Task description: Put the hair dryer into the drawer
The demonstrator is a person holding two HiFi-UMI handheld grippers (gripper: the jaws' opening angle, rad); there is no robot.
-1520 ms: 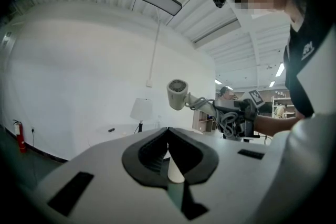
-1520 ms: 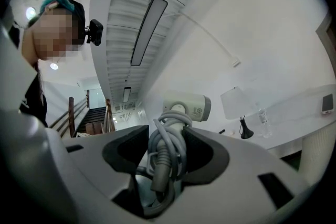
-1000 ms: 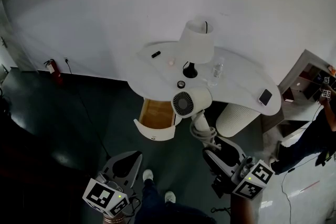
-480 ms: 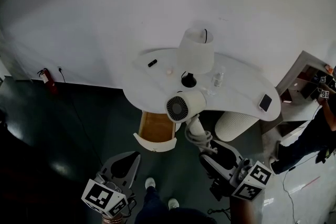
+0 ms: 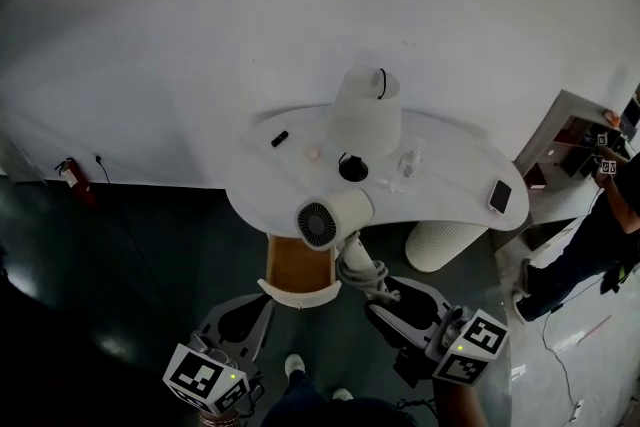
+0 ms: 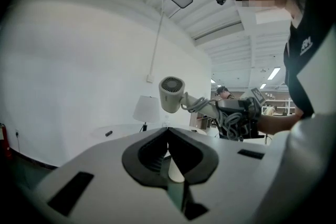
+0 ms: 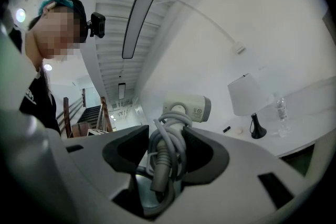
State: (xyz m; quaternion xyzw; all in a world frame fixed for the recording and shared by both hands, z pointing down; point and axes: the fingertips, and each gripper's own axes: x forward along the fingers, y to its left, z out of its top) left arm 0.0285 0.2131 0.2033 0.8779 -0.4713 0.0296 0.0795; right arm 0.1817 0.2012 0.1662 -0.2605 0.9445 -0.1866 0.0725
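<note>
The right gripper [image 7: 168, 145] is clamped on the handle of the hair dryer [image 7: 187, 107], the grey cord wound round that handle and pinched between the jaws. In the head view the hair dryer [image 5: 328, 219] hangs in the air at the front edge of the white table [image 5: 455, 160], its round grille facing up toward the camera, directly over the back of the open drawer [image 5: 298, 261]. The drawer is pulled out under the table's front edge, and its wooden floor is bare. The right gripper [image 5: 375, 287] comes in from below and to the right of the drawer.

The left gripper [image 6: 168, 131] has its jaws pressed together with nothing between them. It [image 5: 250, 311] hovers low, short of the drawer's white front.

On the table a lamp [image 5: 365, 111] stands mid-surface and a clear bottle [image 5: 408, 160] stands just to its right. A phone [image 5: 499, 196] lies near the right end, and a small dark object [image 5: 279, 139] lies toward the left edge.
</note>
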